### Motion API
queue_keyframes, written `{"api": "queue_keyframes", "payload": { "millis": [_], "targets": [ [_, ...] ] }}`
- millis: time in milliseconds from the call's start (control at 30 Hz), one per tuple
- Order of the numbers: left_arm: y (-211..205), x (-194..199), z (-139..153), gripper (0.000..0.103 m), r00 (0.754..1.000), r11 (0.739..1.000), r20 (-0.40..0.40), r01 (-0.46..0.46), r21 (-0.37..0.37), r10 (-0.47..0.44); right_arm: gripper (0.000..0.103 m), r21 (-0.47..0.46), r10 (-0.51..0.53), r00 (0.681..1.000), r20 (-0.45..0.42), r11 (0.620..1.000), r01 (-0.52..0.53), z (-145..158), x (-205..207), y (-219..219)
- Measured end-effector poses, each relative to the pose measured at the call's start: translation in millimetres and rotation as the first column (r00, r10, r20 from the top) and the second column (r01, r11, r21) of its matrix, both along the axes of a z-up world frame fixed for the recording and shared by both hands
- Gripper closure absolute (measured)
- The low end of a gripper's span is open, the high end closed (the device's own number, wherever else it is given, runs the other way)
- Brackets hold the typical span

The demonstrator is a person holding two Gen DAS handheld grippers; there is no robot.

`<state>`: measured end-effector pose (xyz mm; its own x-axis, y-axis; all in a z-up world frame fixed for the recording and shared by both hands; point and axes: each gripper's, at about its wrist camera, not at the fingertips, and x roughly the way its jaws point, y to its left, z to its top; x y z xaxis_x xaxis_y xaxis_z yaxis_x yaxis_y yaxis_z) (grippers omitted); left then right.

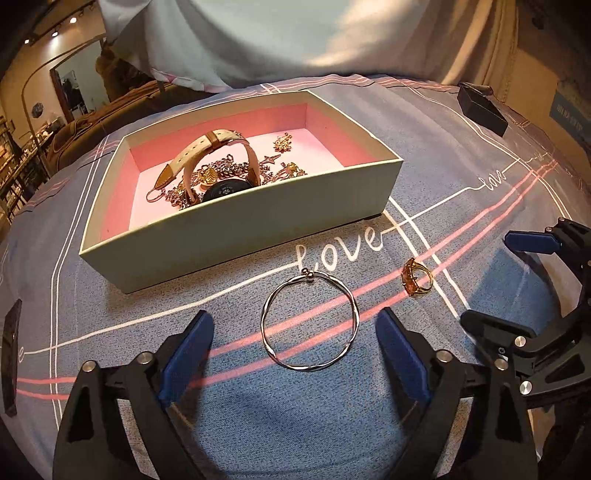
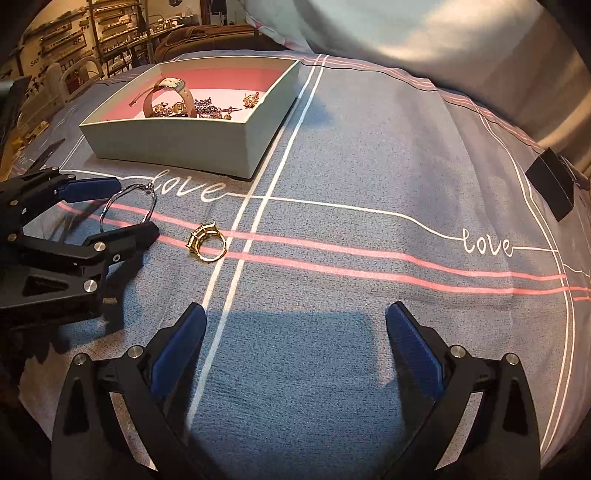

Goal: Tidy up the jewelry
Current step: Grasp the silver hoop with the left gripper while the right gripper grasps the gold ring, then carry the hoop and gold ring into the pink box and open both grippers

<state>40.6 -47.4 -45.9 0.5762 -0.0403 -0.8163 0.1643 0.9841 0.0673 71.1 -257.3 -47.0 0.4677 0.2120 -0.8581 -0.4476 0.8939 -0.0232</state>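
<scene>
A silver bangle (image 1: 309,320) lies flat on the bed cover, between the fingers of my open left gripper (image 1: 295,332), just ahead of them. A gold ring with an amber stone (image 1: 416,277) lies to its right. The open pale box with pink lining (image 1: 280,221) behind them holds a tan-strap watch (image 1: 218,147), chains and gold pieces. In the right wrist view my right gripper (image 2: 295,325) is open and empty over bare cover; the ring (image 2: 207,242) lies ahead to its left. The left gripper (image 2: 122,206) brackets the bangle (image 2: 127,206) there, with the box (image 2: 177,146) beyond.
The grey-blue cover (image 2: 369,166) has pink and white stripes and "love" lettering. A black box (image 1: 480,107) sits at the far right edge, also in the right wrist view (image 2: 550,184). A pillow (image 1: 277,37) lies behind the box. Shop shelves (image 2: 74,33) stand beyond the bed.
</scene>
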Motion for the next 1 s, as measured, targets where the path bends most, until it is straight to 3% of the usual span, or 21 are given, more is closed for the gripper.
{"api": "queue_keyframes", "payload": {
  "millis": [33,100,133,233,267,300,333,367,400,733,1000],
  "targets": [
    [-3.7,0.4,0.8,0.032,1.000,1.000,0.004,0.012,0.009,-0.012,0.006,0.005,0.011,1.000,-0.004,1.000,-0.011,-0.2,0.3,1.9],
    [-4.1,1.9,3.5,0.053,1.000,1.000,0.004,0.012,-0.007,-0.012,0.006,0.018,0.038,0.999,-0.011,0.999,-0.038,-1.2,2.3,8.7],
    [-2.2,1.8,5.0,0.053,1.000,1.000,0.002,0.008,-0.019,-0.008,0.006,0.018,0.056,0.998,-0.013,0.998,-0.056,-1.7,3.0,14.1],
    [9.1,-1.0,8.1,0.053,1.000,0.998,-0.001,-0.025,-0.051,0.025,0.020,0.035,0.119,0.993,-0.012,0.992,-0.119,-1.1,9.2,33.0],
    [13.8,-2.7,9.1,0.053,0.999,0.997,-0.002,-0.039,-0.062,0.039,0.028,0.043,0.132,0.991,-0.012,0.990,-0.132,0.1,12.0,38.9],
    [18.7,-4.3,9.9,0.053,0.998,0.996,-0.005,-0.056,-0.069,0.055,0.046,0.057,0.147,0.989,-0.016,0.988,-0.146,1.4,15.4,44.2],
    [23.3,-6.0,10.7,0.053,0.997,0.995,-0.009,-0.071,-0.070,0.071,0.054,0.074,0.153,0.988,-0.024,0.986,-0.151,2.3,19.1,48.9],
    [27.8,-8.2,12.0,0.053,0.997,0.994,-0.009,-0.083,-0.070,0.082,0.070,0.084,0.158,0.987,-0.034,0.984,-0.155,3.0,22.2,53.0],
    [32.6,-10.3,13.6,0.053,0.995,0.993,-0.007,-0.097,-0.075,0.096,0.078,0.089,0.168,0.985,-0.048,0.982,-0.164,4.1,23.4,57.2],
    [45.9,-19.0,27.0,0.053,0.991,0.986,-0.016,-0.132,-0.106,0.131,0.078,0.069,0.191,0.981,-0.037,0.980,-0.188,24.4,3.4,72.2],
    [49.8,-8.5,69.8,0.053,0.988,0.979,0.039,-0.142,-0.146,0.149,0.078,0.070,0.212,0.974,0.084,0.973,-0.218,92.2,27.6,91.2]
  ]
}}
